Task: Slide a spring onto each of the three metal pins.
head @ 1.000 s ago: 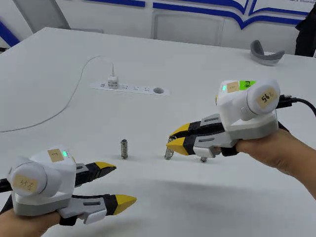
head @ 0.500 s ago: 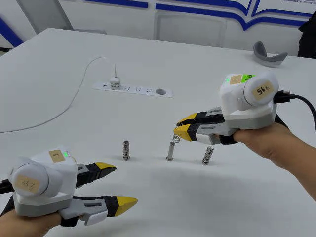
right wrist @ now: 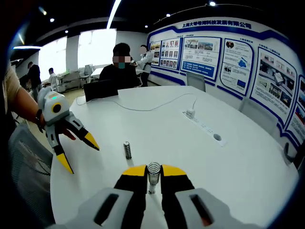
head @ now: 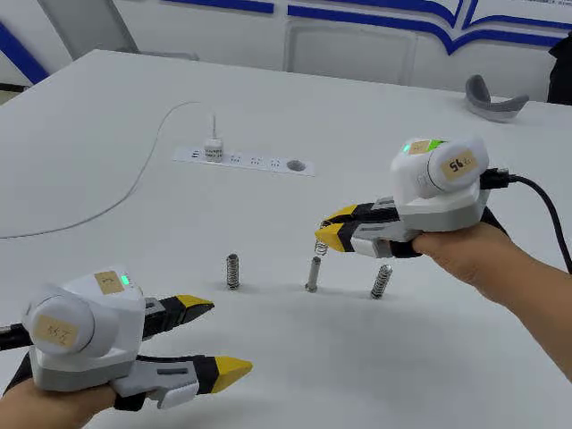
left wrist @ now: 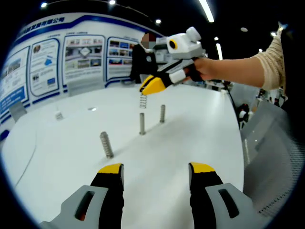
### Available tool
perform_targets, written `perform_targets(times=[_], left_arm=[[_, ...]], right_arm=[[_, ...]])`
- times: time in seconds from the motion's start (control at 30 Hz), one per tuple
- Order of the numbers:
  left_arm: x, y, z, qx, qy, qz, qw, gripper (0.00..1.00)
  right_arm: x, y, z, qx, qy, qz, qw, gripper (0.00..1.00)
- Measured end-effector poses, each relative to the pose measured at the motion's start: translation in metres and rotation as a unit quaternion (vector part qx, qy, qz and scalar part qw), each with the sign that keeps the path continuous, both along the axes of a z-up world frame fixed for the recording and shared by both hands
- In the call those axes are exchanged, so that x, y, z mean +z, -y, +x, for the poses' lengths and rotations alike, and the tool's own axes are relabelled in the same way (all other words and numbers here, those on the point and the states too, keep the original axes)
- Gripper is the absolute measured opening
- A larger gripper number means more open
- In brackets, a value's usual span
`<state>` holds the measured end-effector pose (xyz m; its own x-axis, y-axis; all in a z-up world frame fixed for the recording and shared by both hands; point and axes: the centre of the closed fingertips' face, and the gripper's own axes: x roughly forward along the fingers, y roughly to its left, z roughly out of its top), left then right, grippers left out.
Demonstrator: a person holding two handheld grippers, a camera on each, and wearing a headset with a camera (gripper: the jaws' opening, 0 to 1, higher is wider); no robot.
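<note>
Three metal pins stand in a row on the white table [head: 134, 250]. Springs sit on the left pin [head: 232, 271] [left wrist: 106, 144] [right wrist: 127, 150] and on the right pin [head: 382, 281] [left wrist: 162, 113]. The middle pin [head: 313, 274] [left wrist: 142, 123] is bare. My right gripper [head: 326, 231] [right wrist: 153, 171] is shut on a small spring [head: 320, 248] [left wrist: 142, 100] [right wrist: 153, 172], which hangs just above the middle pin without touching it. My left gripper [head: 219, 338] [left wrist: 156, 169] is open and holds nothing, low at the near left, well short of the pins.
A white power strip [head: 241, 161] with a plug [head: 213, 147] and a cable [head: 134, 179] lies beyond the pins. A grey curved band [head: 496, 96] rests at the far right edge. People sit at the table's far side [right wrist: 119, 67].
My right gripper has risen from the middle pin with the spring in its tips, which leaves that pin bare. The left gripper has stayed put.
</note>
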<state>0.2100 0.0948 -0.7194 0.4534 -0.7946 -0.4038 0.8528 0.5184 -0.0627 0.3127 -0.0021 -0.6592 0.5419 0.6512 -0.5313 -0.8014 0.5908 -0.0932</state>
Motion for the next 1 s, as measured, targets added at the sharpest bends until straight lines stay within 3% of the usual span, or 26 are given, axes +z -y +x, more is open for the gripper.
perform_targets(times=[1.0], left_arm=[[-0.005, -0.004, 0.002, 0.003, -0.006, 0.004, 1.0, 0.54]], right_arm=[[-0.035, -0.001, 0.002, -0.019, -0.02, 0.005, 0.9996, 0.12]])
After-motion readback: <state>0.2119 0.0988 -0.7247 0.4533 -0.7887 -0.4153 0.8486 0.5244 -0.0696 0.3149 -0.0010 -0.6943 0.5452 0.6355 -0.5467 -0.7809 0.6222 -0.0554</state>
